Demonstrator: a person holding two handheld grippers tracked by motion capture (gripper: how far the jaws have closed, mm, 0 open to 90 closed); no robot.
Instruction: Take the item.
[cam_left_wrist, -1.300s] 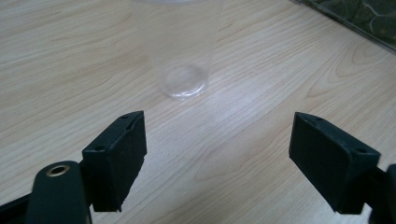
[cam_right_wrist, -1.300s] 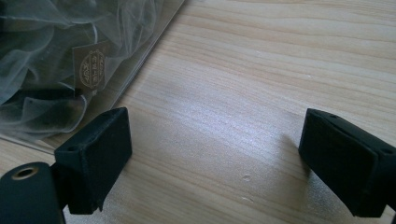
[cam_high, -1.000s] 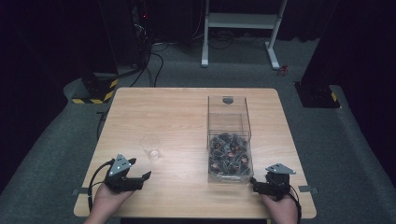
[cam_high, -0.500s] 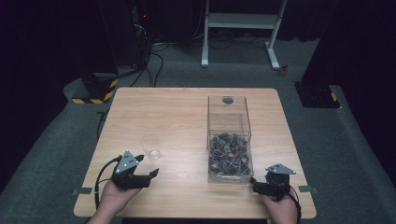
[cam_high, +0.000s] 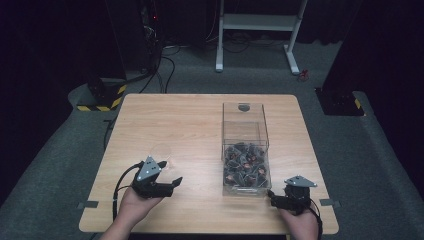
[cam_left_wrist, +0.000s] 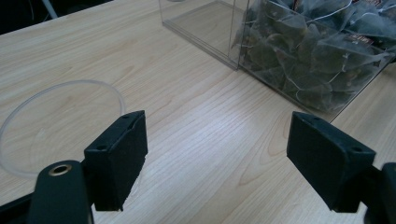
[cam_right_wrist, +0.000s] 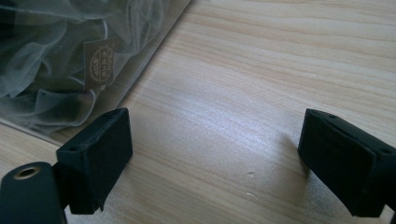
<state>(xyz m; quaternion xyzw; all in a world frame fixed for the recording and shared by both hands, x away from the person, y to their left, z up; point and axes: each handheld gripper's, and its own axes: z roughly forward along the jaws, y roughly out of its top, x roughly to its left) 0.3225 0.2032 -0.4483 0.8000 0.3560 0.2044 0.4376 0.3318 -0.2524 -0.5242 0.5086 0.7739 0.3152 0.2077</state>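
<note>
A: What sits nearest the person?

B: Both hands at the near edge of the bench (cam_high: 200, 125); the left tool (cam_high: 172, 184) is held just above the wood at the near left, its jaws spread wide with nothing between them; the right tool (cam_high: 274, 199) rests low at the near right corner, jaws equally wide and empty, pointing left toward the box.

A: And just past the left tool?

B: A clear round lid (cam_high: 161, 151) lies flat on the bench, just beyond and slightly left of it; in the left gripper view its rim (cam_left_wrist: 60, 126) curves behind the left jaw, close but apart from it.

A: Where is the box?

B: The clear box (cam_high: 245, 147) stands right of centre, long side running away from the person; its near end is just beside the right tool; the near half is heaped with tea bags (cam_high: 245, 167), pyramid sachets with strings and small tags, seen pressed against the wall in the right gripper view (cam_right_wrist: 56, 60); the far half holds none.

A: Beyond the bench?

B: Grey floor, a white frame (cam_high: 260, 30), and dark cabinets.
</note>
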